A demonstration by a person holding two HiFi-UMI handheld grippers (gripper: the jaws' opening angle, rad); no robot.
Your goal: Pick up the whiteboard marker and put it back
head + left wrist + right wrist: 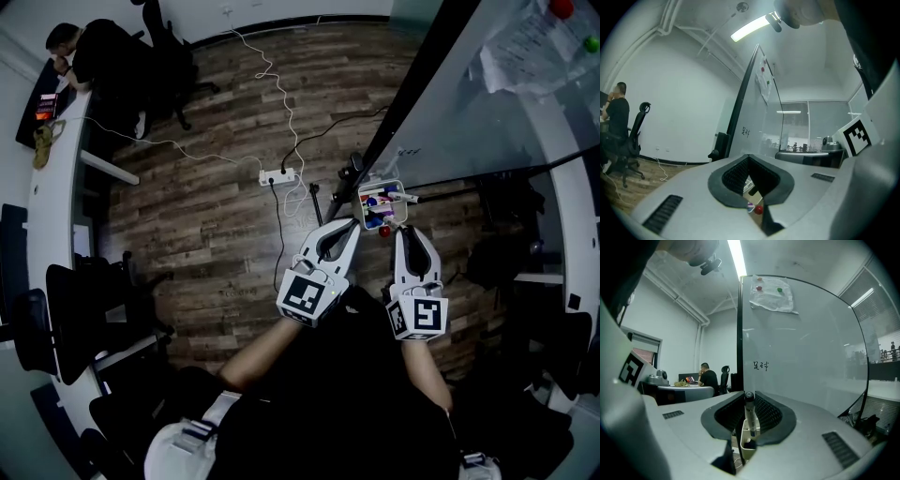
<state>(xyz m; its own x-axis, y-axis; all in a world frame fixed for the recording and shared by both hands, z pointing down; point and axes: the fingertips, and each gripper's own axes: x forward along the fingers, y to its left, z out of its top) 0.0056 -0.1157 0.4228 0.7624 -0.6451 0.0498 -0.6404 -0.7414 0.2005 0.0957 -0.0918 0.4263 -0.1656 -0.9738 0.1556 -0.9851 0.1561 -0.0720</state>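
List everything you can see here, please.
whiteboard marker: one, white with black cap, upright in the right gripper
holder: one, white, beneath it, more markers inside
whiteboard: one, pale, black frame, beside the holder
paper: one, white, top of whiteboard
magnets: three, two red, one green, on the paper
power strip: one, white, wooden floor
office chairs: several, black, along the desk
person: one, dark top, seated at desk
left gripper: one, grey, jaws together, empty
right gripper: one, grey, shut on the whiteboard marker

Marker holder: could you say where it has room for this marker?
The holder is crowded at left with blue and red caps. The compartment under the marker in the right gripper looks freer, though something dark sits inside.
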